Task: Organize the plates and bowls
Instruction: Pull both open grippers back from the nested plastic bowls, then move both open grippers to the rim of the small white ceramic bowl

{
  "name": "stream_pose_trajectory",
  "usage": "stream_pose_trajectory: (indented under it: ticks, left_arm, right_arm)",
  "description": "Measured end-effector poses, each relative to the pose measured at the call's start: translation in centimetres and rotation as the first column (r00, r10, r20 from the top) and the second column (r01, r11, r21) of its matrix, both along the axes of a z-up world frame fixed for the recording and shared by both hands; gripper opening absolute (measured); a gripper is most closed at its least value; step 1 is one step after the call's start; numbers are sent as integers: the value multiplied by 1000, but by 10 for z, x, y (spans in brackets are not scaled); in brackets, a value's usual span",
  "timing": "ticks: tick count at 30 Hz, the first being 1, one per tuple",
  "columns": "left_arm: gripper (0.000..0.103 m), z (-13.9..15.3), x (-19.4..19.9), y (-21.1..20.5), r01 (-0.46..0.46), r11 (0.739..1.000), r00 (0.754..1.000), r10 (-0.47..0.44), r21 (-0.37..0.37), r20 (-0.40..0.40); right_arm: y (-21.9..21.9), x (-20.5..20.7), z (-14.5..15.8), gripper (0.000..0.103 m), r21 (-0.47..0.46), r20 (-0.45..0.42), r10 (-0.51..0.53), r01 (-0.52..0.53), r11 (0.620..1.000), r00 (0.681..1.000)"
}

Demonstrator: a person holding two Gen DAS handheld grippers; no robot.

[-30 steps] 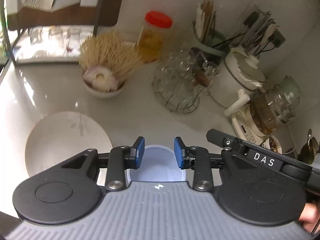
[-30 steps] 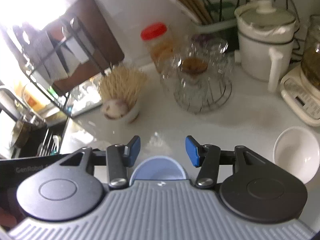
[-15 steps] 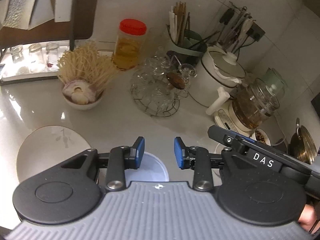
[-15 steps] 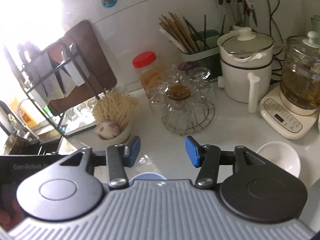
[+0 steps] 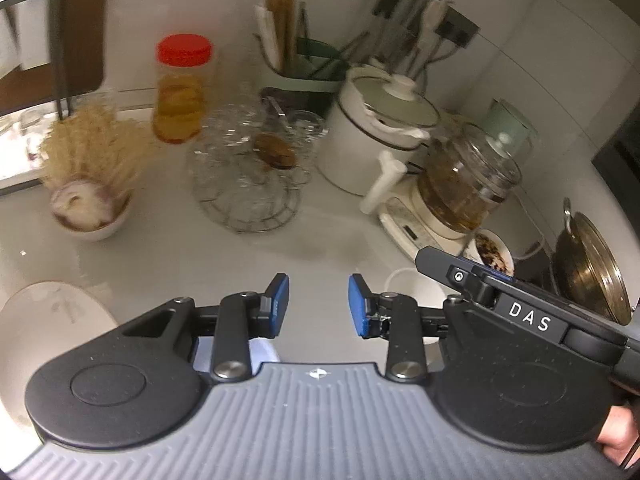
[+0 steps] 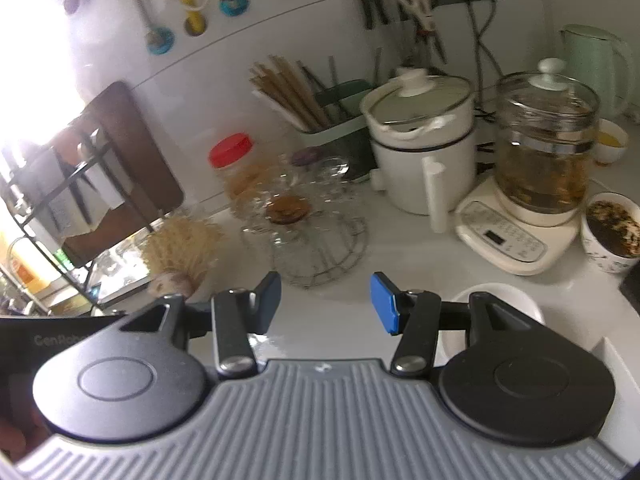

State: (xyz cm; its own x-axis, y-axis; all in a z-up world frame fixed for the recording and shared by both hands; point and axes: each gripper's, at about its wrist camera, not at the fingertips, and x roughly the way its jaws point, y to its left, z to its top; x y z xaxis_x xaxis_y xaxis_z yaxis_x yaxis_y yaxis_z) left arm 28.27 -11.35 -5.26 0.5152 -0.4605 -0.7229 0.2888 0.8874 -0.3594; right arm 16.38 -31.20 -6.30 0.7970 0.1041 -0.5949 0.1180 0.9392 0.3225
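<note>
A glossy white table [image 5: 224, 256] in a cluttered kitchen, seen from two hand-held tools. The left tool [image 5: 318, 304] hangs above bare table, its blue-padded fingers partly apart with nothing between them. The right tool [image 6: 326, 304] is likewise partly open and empty.

The dishes to organize lie low in both views. A flat white ceramic plate with a faint grey sprig pattern [image 5: 52, 320] rests at the left edge of the left view, well apart from the left tool's tips. A small plain white ceramic bowl [image 6: 496, 300] sits on the table just behind the right tool's right finger, near a cream appliance base carrying a glass pot [image 6: 544, 160]. A pale blue round dish [image 5: 262, 350] shows only as a sliver under the left tool's body.

Judging by looks, plate and bowl are glazed, stiff, fairly light, slippery and breakable. The bowl is best pinched across its upright rim wall. The plate lies flat, so only its slightly raised edge offers a hold.
</note>
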Motion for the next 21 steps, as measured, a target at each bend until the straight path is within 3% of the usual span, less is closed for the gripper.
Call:
stream_pose_trajectory:
  ticks: [8,15,21]
  left_arm:
    - [42,-4,6,-43,120,993,993,-120,-14,-6]
    - [42,-13,4,-85,243,970,969,-244,-25,-28]
    - [43,-21,5,-106,292,956,955,-293,-34,-46]
  right_arm:
    - [-32,-21,-3,53,-5,-15,-121,120,993,993]
    - [-55,-45,-5,53,-19,-32,-232,232,973,972]
    - [-73,-59,-9,53,-16,-51,-309,309,951,950]
